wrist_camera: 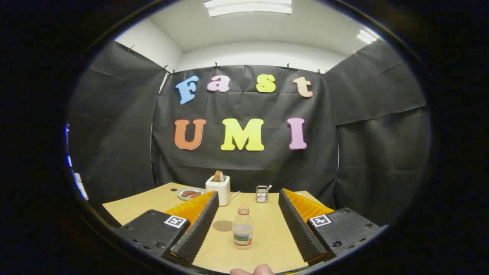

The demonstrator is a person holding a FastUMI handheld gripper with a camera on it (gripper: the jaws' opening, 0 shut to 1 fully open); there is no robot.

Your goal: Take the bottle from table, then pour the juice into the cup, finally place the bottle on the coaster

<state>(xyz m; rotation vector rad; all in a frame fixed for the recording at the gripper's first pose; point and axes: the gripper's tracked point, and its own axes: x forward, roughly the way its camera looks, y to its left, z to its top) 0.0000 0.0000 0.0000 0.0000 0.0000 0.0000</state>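
A small clear bottle (pixel 243 228) with a reddish cap and a coloured label stands upright on the wooden table (pixel 267 244), between my two fingers and untouched by either. My gripper (pixel 248 196) is open, its black ribbed fingers (pixel 198 225) spread wide to both sides of the bottle. Just left of the bottle a round brown coaster (pixel 222 225) lies flat on the table. Beyond the bottle, near the back of the table, stands a glass cup (pixel 261 193) with something like a spoon in it.
A white toaster (pixel 218 188) with bread in it stands at the back, left of the cup. A plate (pixel 190 193) with brownish food lies left of the toaster. Black cloth walls close the table on three sides. A fingertip (pixel 252 270) shows at the near edge.
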